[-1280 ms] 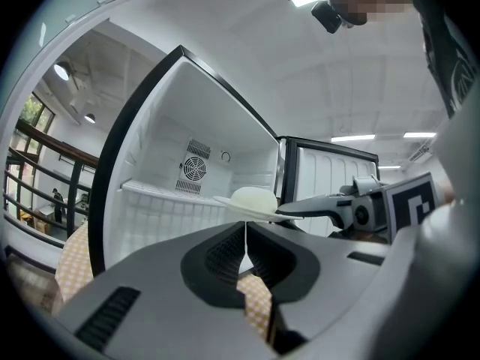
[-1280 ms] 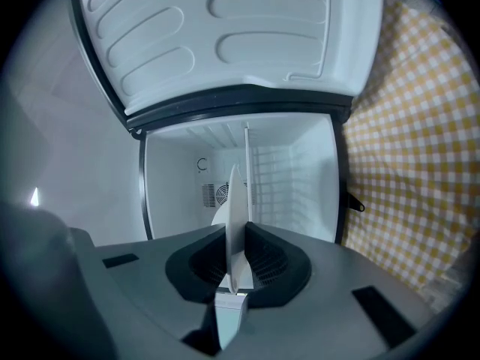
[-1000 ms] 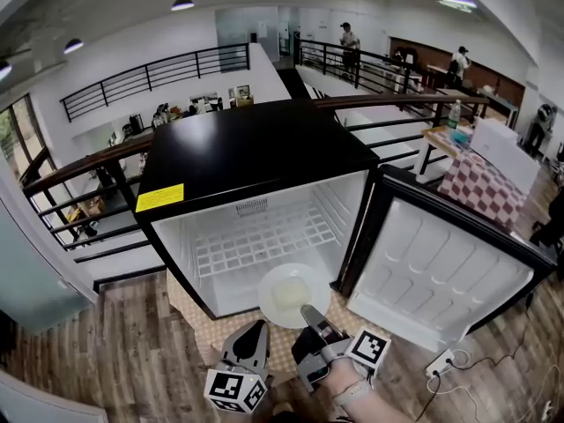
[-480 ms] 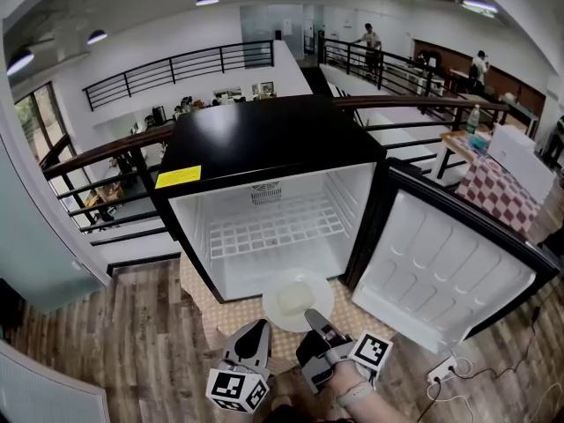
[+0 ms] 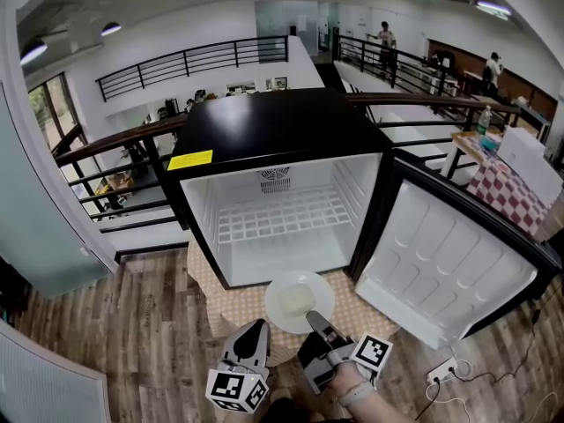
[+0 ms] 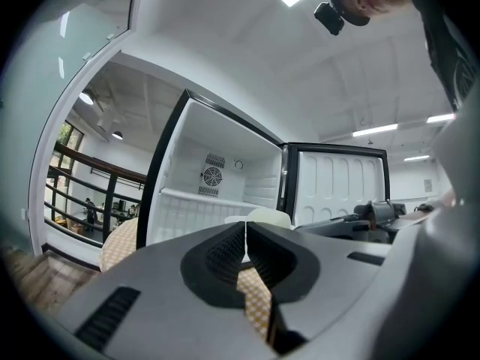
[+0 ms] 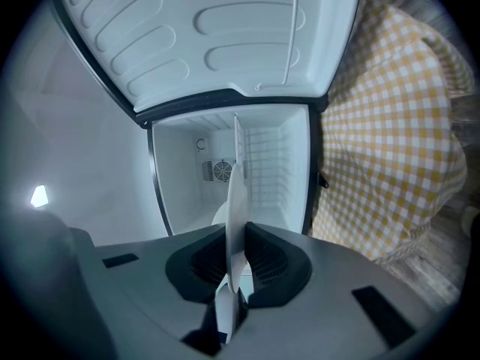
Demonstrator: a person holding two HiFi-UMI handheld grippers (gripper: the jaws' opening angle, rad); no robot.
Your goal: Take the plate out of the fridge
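Note:
A white round plate (image 5: 300,302) hangs in front of the open black fridge (image 5: 273,174), outside its white inside. My right gripper (image 5: 314,321) is shut on the plate's near rim. In the right gripper view the plate (image 7: 237,201) shows edge-on, pinched between the jaws of the right gripper (image 7: 234,265). My left gripper (image 5: 254,335) sits to the plate's left, low in the head view, shut and holding nothing. In the left gripper view the plate (image 6: 268,217) shows just beyond the closed left gripper (image 6: 245,246).
The fridge door (image 5: 449,267) stands wide open to the right. A wire shelf (image 5: 284,214) crosses the fridge's inside. A yellow checked mat (image 5: 231,311) lies under the fridge on the wooden floor (image 5: 132,342). A power strip (image 5: 441,370) lies at the lower right. Railings stand behind.
The plate has drawn further out from the fridge, towards me, with the right gripper still on it. The head view has shifted so the fridge sits further right.

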